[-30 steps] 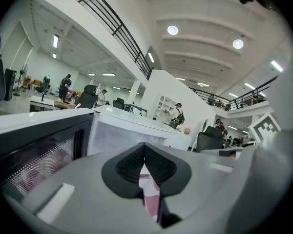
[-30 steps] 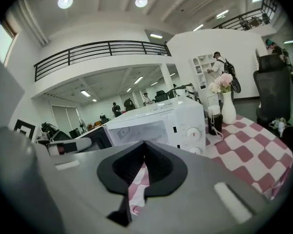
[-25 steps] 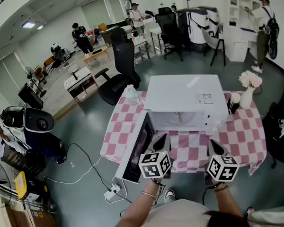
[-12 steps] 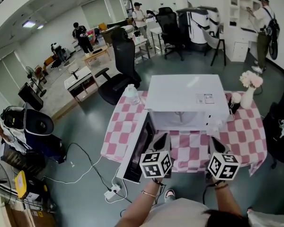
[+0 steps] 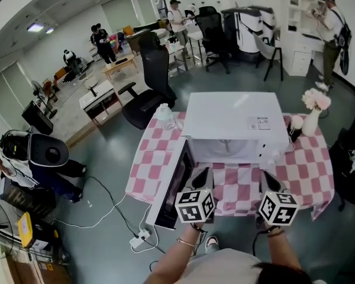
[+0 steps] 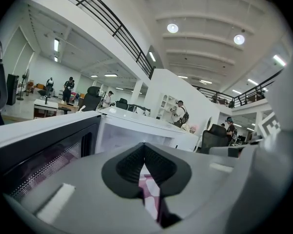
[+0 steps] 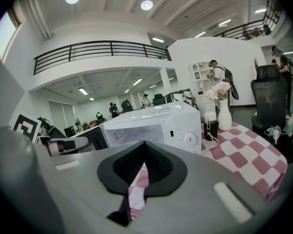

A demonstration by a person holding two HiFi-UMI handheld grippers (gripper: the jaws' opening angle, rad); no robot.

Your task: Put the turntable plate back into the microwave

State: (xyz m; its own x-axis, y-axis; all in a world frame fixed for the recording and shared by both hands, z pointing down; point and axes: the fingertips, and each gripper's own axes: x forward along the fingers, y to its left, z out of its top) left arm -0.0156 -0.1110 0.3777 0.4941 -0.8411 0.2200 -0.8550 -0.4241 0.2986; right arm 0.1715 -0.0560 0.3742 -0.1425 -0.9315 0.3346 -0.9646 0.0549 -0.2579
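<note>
A white microwave (image 5: 234, 123) stands on a table with a pink-and-white checked cloth (image 5: 302, 170). Its door (image 5: 171, 185) hangs open to the left, and the cavity (image 5: 225, 149) faces me. I cannot make out a turntable plate in any view. My left gripper (image 5: 202, 171) is shut and empty in front of the open door, its tips meeting in the left gripper view (image 6: 144, 145). My right gripper (image 5: 266, 175) is shut and empty before the microwave's control side, also seen closed in the right gripper view (image 7: 145, 144). Both views show the microwave (image 6: 136, 130) (image 7: 156, 123) just ahead.
A vase of flowers (image 5: 310, 114) and a dark jar (image 5: 293, 129) stand right of the microwave. A clear bottle (image 5: 164, 117) sits at the table's back left corner. A black office chair (image 5: 151, 87) is behind; cables and a power strip (image 5: 136, 238) lie on the floor at left.
</note>
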